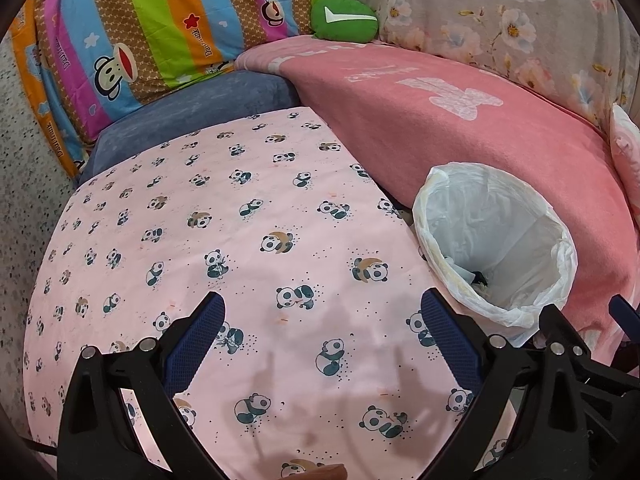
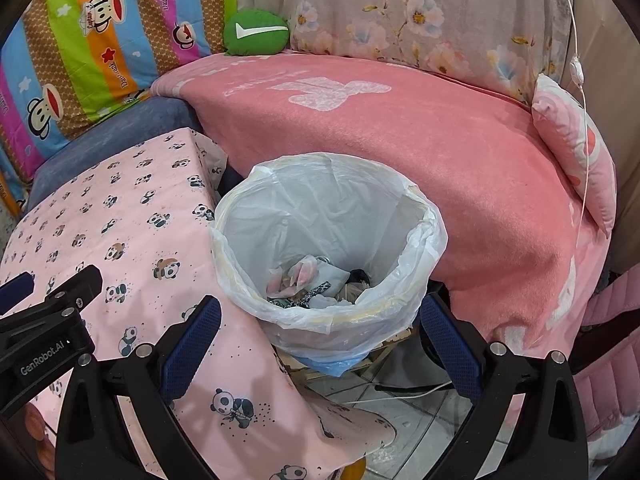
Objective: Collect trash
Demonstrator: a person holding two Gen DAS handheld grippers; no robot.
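A trash bin (image 2: pixel 360 300) lined with a white plastic bag stands on the floor between the table and the pink sofa; it also shows in the left wrist view (image 1: pixel 516 312). Crumpled wrappers and paper trash (image 2: pixel 308 284) lie at its bottom. My right gripper (image 2: pixel 320 312) is open and empty, its blue fingers (image 2: pixel 192 344) on either side of the bin's near rim, above it. My left gripper (image 1: pixel 322 312) is open and empty above the pink panda tablecloth (image 1: pixel 240 232), left of the bin.
The table with the panda cloth (image 2: pixel 120 232) borders the bin's left. A sofa with a pink blanket (image 2: pixel 440 152), a green cushion (image 2: pixel 256 32), a small pink pillow (image 2: pixel 576 152) and a hanging white cord (image 2: pixel 580 80) lie behind. Tiled floor with cables (image 2: pixel 400 400) lies below.
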